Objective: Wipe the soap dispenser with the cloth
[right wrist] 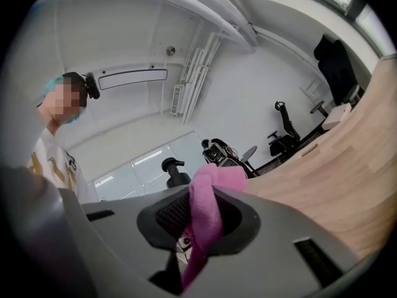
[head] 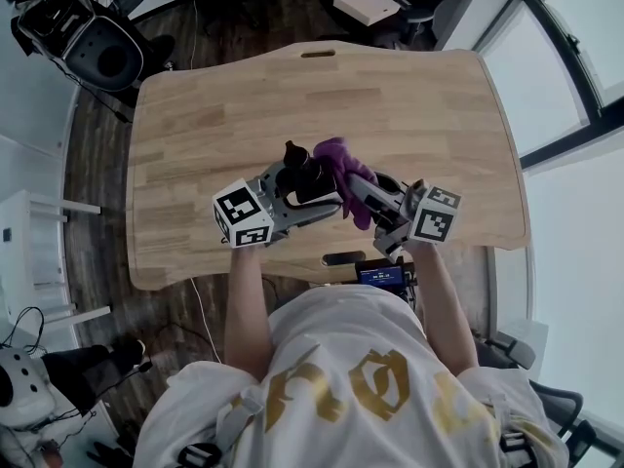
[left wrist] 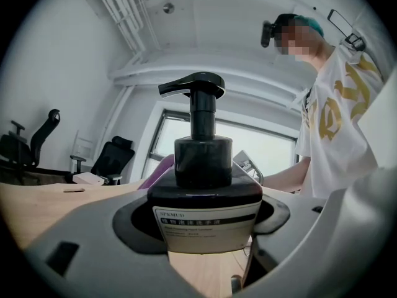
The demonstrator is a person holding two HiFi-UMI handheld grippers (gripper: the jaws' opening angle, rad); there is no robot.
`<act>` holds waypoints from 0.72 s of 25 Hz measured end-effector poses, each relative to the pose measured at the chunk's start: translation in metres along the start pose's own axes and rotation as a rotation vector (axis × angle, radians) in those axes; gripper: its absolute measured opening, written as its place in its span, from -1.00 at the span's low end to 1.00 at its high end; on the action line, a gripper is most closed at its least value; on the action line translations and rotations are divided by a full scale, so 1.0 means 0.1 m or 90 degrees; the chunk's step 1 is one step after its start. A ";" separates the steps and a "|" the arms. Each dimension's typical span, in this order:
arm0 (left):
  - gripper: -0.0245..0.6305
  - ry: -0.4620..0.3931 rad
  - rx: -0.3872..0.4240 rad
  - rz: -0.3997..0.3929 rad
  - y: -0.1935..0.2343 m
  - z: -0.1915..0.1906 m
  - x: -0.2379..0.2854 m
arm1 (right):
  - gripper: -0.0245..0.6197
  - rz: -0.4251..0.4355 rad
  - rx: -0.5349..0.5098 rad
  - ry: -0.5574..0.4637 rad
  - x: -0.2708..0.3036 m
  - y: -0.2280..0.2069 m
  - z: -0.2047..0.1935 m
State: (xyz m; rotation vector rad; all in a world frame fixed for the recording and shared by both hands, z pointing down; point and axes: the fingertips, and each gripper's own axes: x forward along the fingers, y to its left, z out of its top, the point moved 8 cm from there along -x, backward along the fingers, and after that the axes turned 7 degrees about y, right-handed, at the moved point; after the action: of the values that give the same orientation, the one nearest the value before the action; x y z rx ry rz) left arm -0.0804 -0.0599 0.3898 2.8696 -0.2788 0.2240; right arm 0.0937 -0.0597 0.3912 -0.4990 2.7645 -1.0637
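Note:
A black soap dispenser with a pump top and a white label stands upright between the jaws of my left gripper, which is shut on its body. In the head view the dispenser is held above the wooden table near its front edge, with my left gripper round it. My right gripper is shut on a purple-pink cloth. That cloth hangs just right of the dispenser, against it or very close, under my right gripper. The dispenser's pump shows behind the cloth.
The light wooden table has a cable slot at its far edge and rounded corners. Black office chairs and camera gear stand on the floor beyond it. A small device is clamped at the table's near edge. Windows run along the right.

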 end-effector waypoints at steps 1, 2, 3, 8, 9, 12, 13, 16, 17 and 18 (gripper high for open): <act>0.16 -0.003 -0.004 0.007 0.02 0.00 -0.01 | -0.77 0.010 -0.002 0.004 0.00 0.01 0.00; 0.16 -0.006 -0.007 0.011 0.04 -0.01 -0.02 | -0.77 0.020 -0.003 0.008 0.00 0.02 -0.01; 0.16 -0.008 -0.009 0.014 0.05 -0.02 -0.03 | -0.77 0.030 -0.005 0.012 0.00 0.03 -0.01; 0.16 -0.022 -0.018 0.020 0.06 -0.02 -0.05 | -0.77 0.086 0.003 0.023 -0.06 0.09 -0.06; 0.16 -0.024 -0.019 0.020 0.06 -0.01 -0.05 | -0.77 0.094 0.007 0.025 -0.07 0.10 -0.07; 0.16 -0.023 -0.016 0.024 0.06 0.01 -0.05 | -0.77 0.106 0.016 0.027 -0.10 0.09 -0.09; 0.16 -0.021 -0.013 0.026 0.06 0.02 -0.05 | -0.77 0.102 0.017 0.026 -0.11 0.08 -0.10; 0.16 -0.016 -0.009 0.028 0.06 0.02 -0.05 | -0.77 0.074 0.016 0.026 -0.10 0.03 -0.11; 0.16 -0.016 -0.010 0.025 0.06 0.03 -0.05 | -0.77 0.066 0.014 0.026 -0.10 0.01 -0.11; 0.16 -0.018 -0.012 0.020 0.05 0.03 -0.04 | -0.77 0.062 0.014 0.025 -0.11 0.00 -0.11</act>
State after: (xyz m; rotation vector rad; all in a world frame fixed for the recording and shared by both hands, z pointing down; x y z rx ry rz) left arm -0.0849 -0.0647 0.3876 2.8531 -0.3292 0.1856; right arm 0.1008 -0.0489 0.3990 -0.3408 2.7760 -1.0911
